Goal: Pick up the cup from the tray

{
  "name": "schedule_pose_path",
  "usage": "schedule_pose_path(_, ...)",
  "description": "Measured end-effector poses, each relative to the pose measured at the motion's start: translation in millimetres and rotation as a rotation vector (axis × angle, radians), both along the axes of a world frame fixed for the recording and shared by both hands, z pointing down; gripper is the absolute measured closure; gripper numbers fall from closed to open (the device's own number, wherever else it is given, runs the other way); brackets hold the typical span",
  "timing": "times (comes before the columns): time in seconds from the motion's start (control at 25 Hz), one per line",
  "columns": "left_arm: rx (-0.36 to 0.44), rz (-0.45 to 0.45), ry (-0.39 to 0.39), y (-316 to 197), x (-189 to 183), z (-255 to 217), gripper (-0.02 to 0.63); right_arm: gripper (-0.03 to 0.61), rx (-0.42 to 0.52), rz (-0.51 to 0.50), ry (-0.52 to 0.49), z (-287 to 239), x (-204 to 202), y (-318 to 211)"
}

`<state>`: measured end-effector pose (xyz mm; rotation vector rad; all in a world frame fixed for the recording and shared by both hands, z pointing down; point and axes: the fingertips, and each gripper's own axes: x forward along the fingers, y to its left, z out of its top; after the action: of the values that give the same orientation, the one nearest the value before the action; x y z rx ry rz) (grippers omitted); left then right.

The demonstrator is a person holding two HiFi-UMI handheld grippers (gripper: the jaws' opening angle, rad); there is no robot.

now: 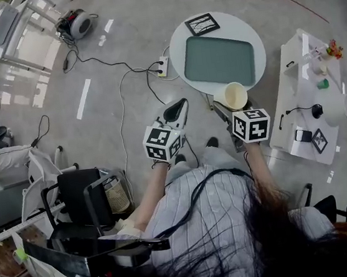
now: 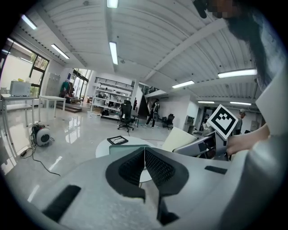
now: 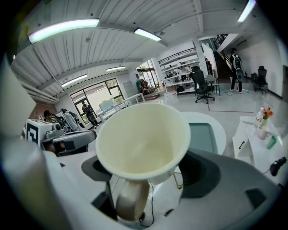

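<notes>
A cream cup (image 1: 233, 95) with a handle is held in my right gripper (image 1: 227, 105), off the tray and by the near edge of the round white table (image 1: 177, 43). In the right gripper view the cup (image 3: 144, 139) fills the middle, its mouth facing the camera and its handle (image 3: 130, 200) low between the jaws of the right gripper (image 3: 144, 182). The green tray (image 1: 218, 59) lies bare on the table. My left gripper (image 1: 176, 111) hangs to the left of the cup, shut on nothing (image 2: 145, 158). The left gripper view also catches the cup (image 2: 179, 138) and the tray (image 2: 128, 147).
A black-framed picture (image 1: 201, 24) lies on the table behind the tray. A white side table (image 1: 300, 97) with small items stands to the right. A power strip (image 1: 162, 66) and cables run over the floor at left. A black chair (image 1: 80, 193) is beside the person.
</notes>
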<state>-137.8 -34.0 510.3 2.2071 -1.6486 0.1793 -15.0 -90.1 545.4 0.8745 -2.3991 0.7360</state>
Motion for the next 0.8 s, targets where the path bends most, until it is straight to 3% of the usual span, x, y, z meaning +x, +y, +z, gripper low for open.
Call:
schedule_pose_path(0.28,0.024,0.044,-0.004,16.6,-15.3,-14.3,0.6,0.167,0.0,0.017,-0.007,-8.4,-20.1,29.6)
schedule_pose_path(0.8,0.005,0.224,0.036,63.5,-22.1,-1.6,0.6,0.167,0.002,0.172,0.004,-15.5,-29.6,109.4)
